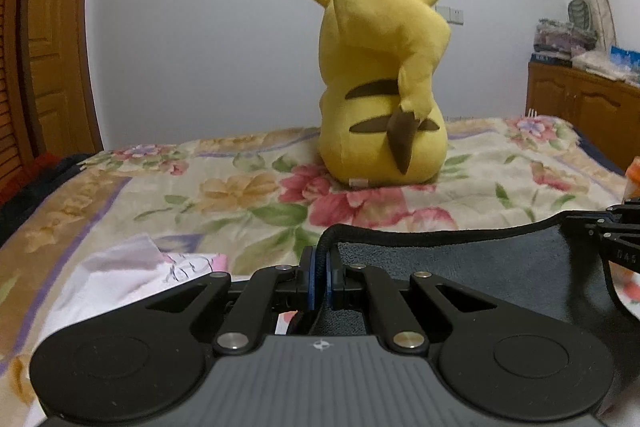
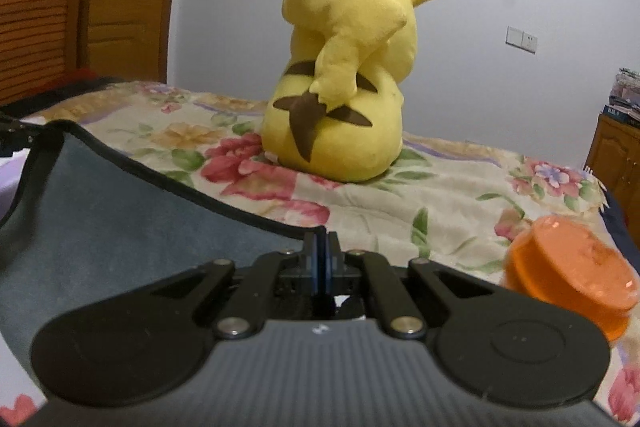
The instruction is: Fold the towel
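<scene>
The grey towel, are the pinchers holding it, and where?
Yes. The left gripper and right gripper each pinch a corner of the grey towel.

Your towel [image 1: 472, 269] is dark grey plush with a black bound hem, lifted off the bed. In the left wrist view it spreads toward 3 o'clock; in the right wrist view [image 2: 104, 211] it slopes up toward 10 o'clock.

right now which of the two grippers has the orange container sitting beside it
The right gripper: the orange container lies on the blanket just to its right. The left gripper, shut on the dark towel, has white paper beside it instead.
</scene>
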